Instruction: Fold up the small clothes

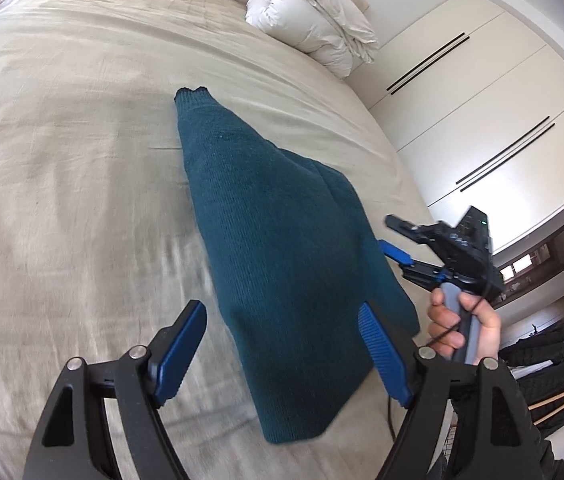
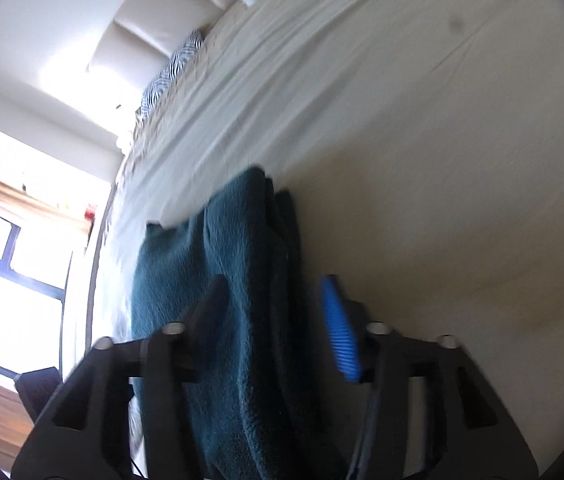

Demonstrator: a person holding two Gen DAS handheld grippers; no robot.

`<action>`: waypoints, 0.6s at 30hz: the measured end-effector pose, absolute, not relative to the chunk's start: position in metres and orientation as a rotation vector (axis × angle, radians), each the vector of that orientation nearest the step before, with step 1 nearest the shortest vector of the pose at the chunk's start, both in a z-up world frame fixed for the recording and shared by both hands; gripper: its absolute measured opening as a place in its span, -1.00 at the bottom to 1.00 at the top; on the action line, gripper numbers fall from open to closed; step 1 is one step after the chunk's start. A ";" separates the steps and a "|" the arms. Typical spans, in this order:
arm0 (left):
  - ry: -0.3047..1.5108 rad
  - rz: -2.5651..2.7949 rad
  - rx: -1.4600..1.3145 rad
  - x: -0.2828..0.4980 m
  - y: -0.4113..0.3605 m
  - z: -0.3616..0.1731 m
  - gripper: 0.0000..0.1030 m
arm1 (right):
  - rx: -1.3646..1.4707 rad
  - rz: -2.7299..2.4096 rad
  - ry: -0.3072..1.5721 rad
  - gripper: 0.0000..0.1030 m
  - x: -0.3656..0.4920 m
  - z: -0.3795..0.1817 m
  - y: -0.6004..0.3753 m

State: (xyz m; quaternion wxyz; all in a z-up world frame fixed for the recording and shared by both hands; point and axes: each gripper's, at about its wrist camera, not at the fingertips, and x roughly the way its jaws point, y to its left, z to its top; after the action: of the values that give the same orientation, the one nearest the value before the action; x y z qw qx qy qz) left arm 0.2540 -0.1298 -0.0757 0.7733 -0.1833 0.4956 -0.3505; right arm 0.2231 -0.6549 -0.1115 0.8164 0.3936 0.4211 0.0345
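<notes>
The left gripper (image 1: 282, 340) is right up close, its blue pads (image 1: 184, 354) spread wide with nothing pinched; the near end of the teal sweater (image 1: 278, 248) lies between them on the beige bed sheet (image 1: 74, 160); the sweater is folded into a long narrow shape, stretching away up the bed; the right gripper (image 2: 278, 320), held by a hand (image 1: 461, 328), is at the sweater's right edge, jaws wide too, folds of sweater lying between them; a white duvet (image 1: 313, 16) sits rolled up at the far end.

sweater (image 1: 282, 264) on bed (image 1: 62, 160), duvet (image 1: 313, 16) behind
</notes>
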 end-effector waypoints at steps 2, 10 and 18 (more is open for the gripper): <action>1.082 -0.742 -0.395 0.263 -0.134 -0.080 0.56 | 0.846 0.077 0.899 0.09 0.227 -0.114 -0.654; 1.133 -0.706 -0.405 0.291 -0.147 -0.095 0.57 | 0.938 0.244 0.954 0.09 0.254 -0.145 -0.652; 1.197 -0.723 -0.385 0.302 -0.165 -0.116 0.56 | 0.859 0.285 1.045 0.06 0.274 -0.153 -0.632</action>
State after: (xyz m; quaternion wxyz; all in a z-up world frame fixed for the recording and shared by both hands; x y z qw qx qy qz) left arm 0.3019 -0.1650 -0.1163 0.7484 -0.1762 0.5475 -0.3304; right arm 0.2741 -0.6316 -0.1529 0.7706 0.3962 0.4817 0.1312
